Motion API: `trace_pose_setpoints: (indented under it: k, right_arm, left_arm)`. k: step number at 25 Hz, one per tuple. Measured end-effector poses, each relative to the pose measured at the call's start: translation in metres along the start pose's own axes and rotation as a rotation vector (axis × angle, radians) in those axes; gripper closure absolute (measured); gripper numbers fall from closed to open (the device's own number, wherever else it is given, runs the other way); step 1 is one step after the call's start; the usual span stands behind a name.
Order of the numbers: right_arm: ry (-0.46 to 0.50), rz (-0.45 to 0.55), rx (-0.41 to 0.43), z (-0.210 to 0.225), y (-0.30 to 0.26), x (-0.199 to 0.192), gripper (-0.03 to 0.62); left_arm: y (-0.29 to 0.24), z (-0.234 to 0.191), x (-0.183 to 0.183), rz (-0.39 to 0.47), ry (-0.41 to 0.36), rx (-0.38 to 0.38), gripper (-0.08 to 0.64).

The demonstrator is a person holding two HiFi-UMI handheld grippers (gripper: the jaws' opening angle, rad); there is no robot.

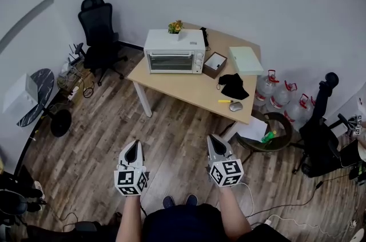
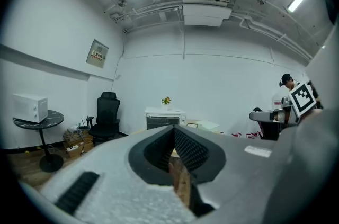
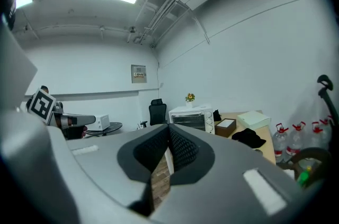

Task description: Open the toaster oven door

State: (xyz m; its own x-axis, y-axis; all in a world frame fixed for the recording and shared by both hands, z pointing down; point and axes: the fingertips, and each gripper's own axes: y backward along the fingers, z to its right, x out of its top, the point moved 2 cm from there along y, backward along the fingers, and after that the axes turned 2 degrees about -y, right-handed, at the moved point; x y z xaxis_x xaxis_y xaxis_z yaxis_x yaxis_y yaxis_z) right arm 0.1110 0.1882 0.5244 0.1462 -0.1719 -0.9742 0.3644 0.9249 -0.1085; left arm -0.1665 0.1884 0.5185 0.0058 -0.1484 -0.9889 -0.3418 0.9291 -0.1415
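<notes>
Head view: the left claw [image 1: 135, 145] and right claw [image 1: 214, 139], grey wedges topped by marker cubes, are held low over plank flooring, each pinched together on nothing. The oven [image 1: 174, 53], a white metal box with a glass door [image 1: 170, 62] and knobs at its right, stands well ahead of both on a pale wooden table [image 1: 189, 93], door closed. The task appears not yet begun. The next move likely calls for walking up, parting one claw and taking the door's handle, too small to make out here.

Left gripper view: black ribbed pads [image 2: 192, 150] meet at the tip, and the oven sits far beyond it.

Right gripper view: the tips are likewise together, with the oven far ahead, slightly right.
</notes>
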Motion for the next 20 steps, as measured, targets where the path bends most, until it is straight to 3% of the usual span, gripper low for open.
trace_pose_setpoints:
  k: [12, 20]
  right_arm:
    - [0.0, -0.019, 0.007, 0.027, 0.021, -0.005, 0.58]
    - [0.074, -0.029, 0.024, 0.034, 0.035, -0.011, 0.58]
  left_arm:
    - [0.002, 0.031, -0.007, -0.014, -0.014, 0.016, 0.565]
    - [0.016, 0.054, -0.013, -0.016, -0.05, 0.04, 0.565]
